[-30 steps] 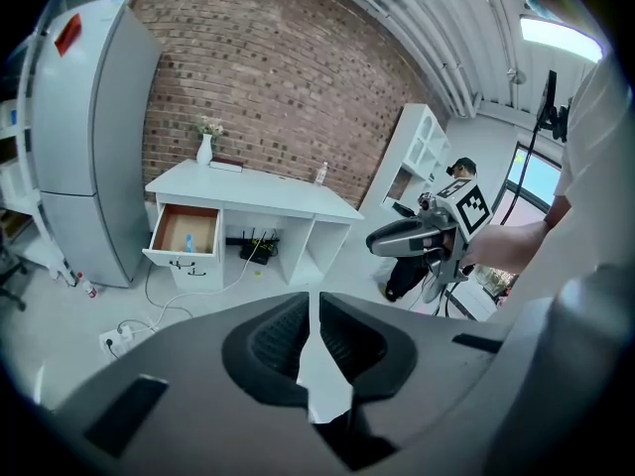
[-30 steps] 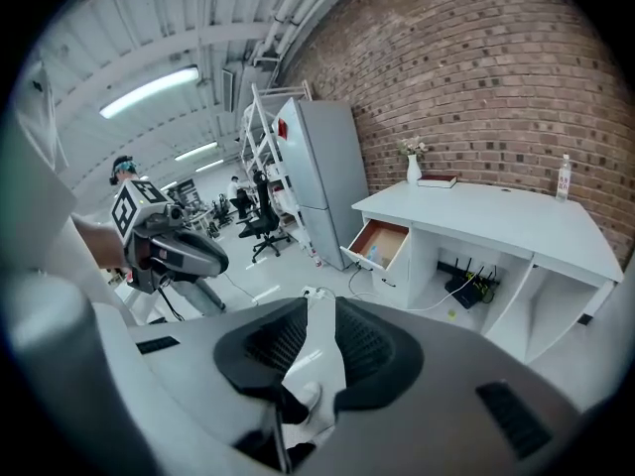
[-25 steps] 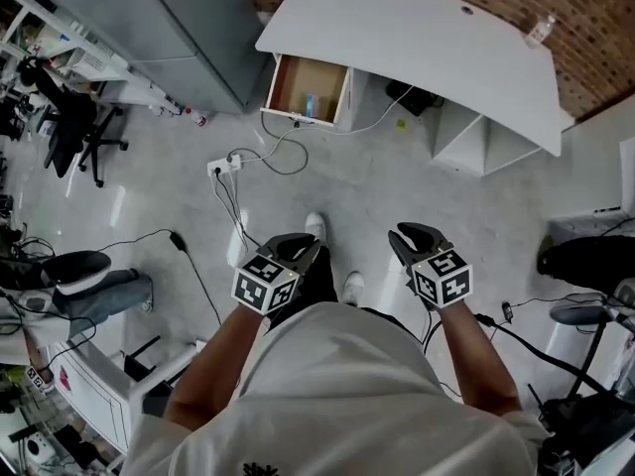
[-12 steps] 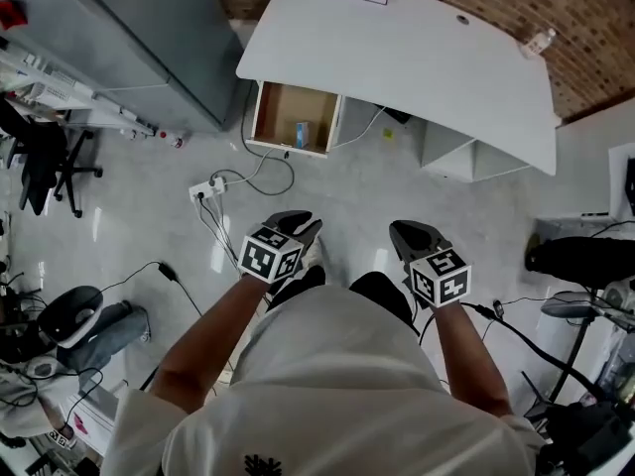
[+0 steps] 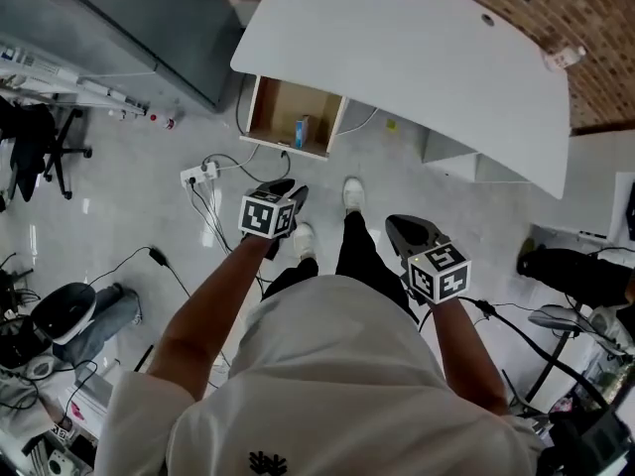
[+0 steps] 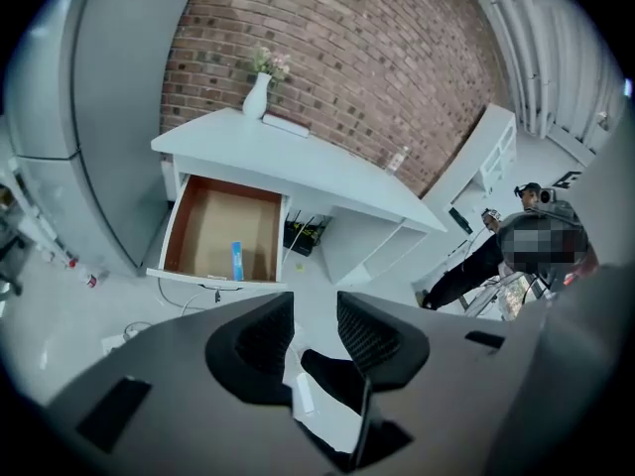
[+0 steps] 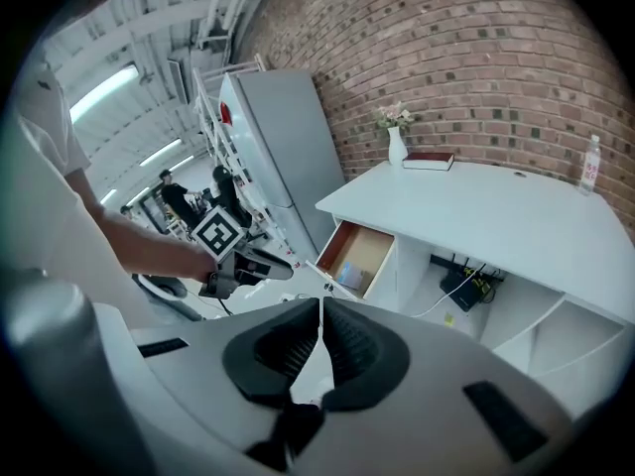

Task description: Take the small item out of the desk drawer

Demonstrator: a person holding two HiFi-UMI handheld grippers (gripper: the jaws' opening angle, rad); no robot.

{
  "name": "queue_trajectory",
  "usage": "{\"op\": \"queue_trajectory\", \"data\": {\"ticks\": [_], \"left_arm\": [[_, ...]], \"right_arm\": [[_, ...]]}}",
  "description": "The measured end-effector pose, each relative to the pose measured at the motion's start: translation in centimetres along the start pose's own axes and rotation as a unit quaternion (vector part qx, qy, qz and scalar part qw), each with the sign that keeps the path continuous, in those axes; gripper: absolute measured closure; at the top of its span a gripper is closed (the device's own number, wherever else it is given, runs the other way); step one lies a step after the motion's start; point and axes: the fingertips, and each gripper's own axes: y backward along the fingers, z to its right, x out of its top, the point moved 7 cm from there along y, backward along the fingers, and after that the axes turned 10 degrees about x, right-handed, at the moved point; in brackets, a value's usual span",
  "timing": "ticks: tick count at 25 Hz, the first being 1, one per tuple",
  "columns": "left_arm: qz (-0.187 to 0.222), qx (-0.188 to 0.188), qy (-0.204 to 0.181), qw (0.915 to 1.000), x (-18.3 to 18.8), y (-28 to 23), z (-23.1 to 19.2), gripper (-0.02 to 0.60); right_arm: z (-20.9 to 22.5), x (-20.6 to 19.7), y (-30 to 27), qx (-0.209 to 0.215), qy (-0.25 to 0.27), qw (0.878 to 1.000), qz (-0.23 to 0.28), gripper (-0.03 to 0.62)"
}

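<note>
The left gripper (image 5: 289, 190) had risen toward the open drawer (image 5: 272, 108) at upper left, empty jaws opening for the small item (image 5: 302, 130); the right gripper (image 5: 402, 228) kept its jaws closed.

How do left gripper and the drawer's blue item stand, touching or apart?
Apart: head view shows floor between the blue item and the left gripper, its empty jaws opening.
</note>
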Motion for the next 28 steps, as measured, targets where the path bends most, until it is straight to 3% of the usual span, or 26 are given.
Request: {"op": "queue_trajectory", "data": {"ticks": [6,12,20,28], "left_arm": [[-0.032,0.056,0.068,0.9956,3.8,-7.1,-3.0,0.413],[-0.059,0.105,0.054,0.9912,5.3,-13.9,-5.0,0.38],[-0.097,0.149,0.087,0.9802,6.6,-21.8,-8.8,0.371],[-0.123,0.182,0.082,0.9721,7.4,-26.7,-11.2,0.371]], "right_arm": [[6.9,3.7,-1.0,0.041,0.007,0.998,-0.041,0.556],[12.1,4.0,-1.3,0.052,-0.002,0.996,-0.071,0.556],[18.4,4.9,-3.7,0.069,-0.016,0.991,-0.116,0.556],[21.5,5.1,-5.7,0.08,-0.035,0.987,-0.137,0.556]]}}
